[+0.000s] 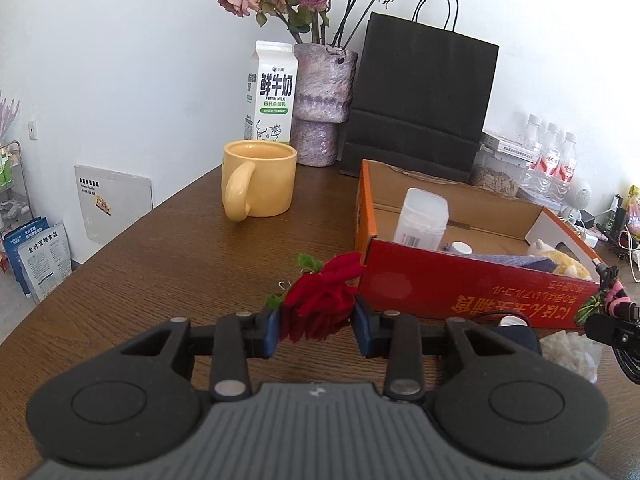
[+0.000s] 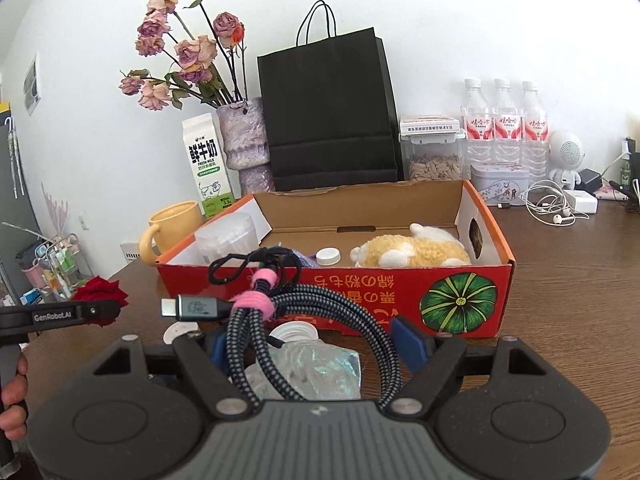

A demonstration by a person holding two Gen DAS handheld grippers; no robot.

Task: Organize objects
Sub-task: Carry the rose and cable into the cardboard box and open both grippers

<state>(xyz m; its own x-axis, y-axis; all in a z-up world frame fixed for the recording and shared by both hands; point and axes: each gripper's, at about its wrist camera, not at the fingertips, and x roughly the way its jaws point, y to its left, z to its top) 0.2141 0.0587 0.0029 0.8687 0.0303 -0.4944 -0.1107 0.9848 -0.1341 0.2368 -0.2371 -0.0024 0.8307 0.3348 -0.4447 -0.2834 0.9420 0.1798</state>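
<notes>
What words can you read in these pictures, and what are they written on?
"鲜牛奶" and "FRESH MILK": milk carton.
"GenRobot.AI": left gripper, seen from the right wrist camera.
Upside-down yellow characters: red box, not clearly readable.
Red water bottle labels: too blurred.
Blue bags on the floor: print too small to read surely.
Wall panel sticker: too small.

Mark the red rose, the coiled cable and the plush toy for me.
red rose [image 1: 320, 300]: left wrist view, on the petals between the pads.
coiled cable [image 2: 320, 308]: right wrist view, on the braided loops beside the pink strap.
plush toy [image 2: 412, 250]: right wrist view, on its yellow back, inside the box.
</notes>
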